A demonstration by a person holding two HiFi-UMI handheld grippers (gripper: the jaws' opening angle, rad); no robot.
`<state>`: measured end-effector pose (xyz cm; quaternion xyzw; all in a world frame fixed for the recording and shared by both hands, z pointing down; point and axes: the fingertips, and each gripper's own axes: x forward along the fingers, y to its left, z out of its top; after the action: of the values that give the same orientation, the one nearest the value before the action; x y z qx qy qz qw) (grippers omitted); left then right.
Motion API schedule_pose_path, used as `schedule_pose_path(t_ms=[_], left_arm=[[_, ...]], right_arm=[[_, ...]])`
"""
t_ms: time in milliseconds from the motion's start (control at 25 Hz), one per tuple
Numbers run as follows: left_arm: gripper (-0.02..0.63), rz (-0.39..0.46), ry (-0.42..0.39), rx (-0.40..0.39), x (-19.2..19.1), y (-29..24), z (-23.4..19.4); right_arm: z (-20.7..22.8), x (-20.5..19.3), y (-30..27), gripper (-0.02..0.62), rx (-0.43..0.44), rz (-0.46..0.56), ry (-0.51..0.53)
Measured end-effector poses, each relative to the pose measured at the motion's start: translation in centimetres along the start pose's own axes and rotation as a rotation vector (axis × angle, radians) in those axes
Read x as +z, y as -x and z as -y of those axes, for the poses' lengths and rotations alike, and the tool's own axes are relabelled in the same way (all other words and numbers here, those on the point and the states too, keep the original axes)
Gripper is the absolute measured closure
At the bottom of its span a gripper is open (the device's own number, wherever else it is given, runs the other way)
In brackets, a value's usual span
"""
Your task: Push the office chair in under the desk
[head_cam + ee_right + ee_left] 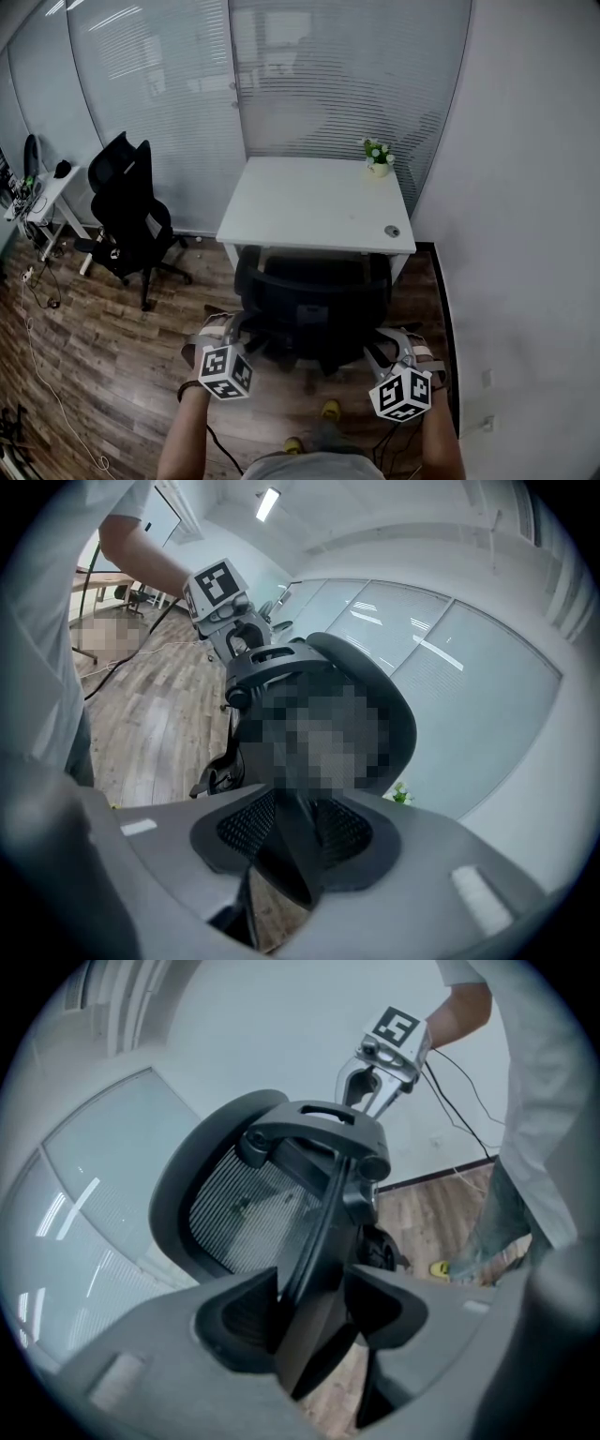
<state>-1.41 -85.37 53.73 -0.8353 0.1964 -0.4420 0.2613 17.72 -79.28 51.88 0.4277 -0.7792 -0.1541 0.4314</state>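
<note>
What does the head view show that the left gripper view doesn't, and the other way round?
Head view only: desk, plant, spare chair. Left gripper view only: the jaws of the left hand-held gripper astride the back frame of the chair. Both: chair, right hand-held gripper, wooden floor.

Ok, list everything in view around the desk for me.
white rectangular desk: one, white, against the frosted glass wall
black mesh office chair: one, black, tight against the desk's near edge
small potted plant: one, green in white pot, desk's far right corner
round grommet: one, grey, desk's near right
second office chair: one, black, left by the glass
loose cables: several, dark and white, wooden floor at left
left gripper: one, grey, chair back's edge between its jaws
right gripper: one, grey, jaws closed on chair back's edge
forearms: two, bare, bottom of head view
</note>
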Motion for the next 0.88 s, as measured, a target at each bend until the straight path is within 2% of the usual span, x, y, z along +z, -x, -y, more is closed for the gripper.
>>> schedule_pose_path(t_ms=[480,720,880], left_arm=[[0.382,0.015,0.021,0.001,0.2,0.4,0.4],[0.368,0.064,0.131,-0.002,0.9,1.3,0.1],[0.380,0.118,0.188,0.033,1.6,2.4,-0.3]], right_arm=[[-0.3,0.0,0.6,0.462,-0.019,-0.006,-0.017],[0.6,0.1,1.9,0.463,-0.065,0.008,-0.049],[1.8,0.3,3.4,0.465,-0.115,0.037,-0.139]])
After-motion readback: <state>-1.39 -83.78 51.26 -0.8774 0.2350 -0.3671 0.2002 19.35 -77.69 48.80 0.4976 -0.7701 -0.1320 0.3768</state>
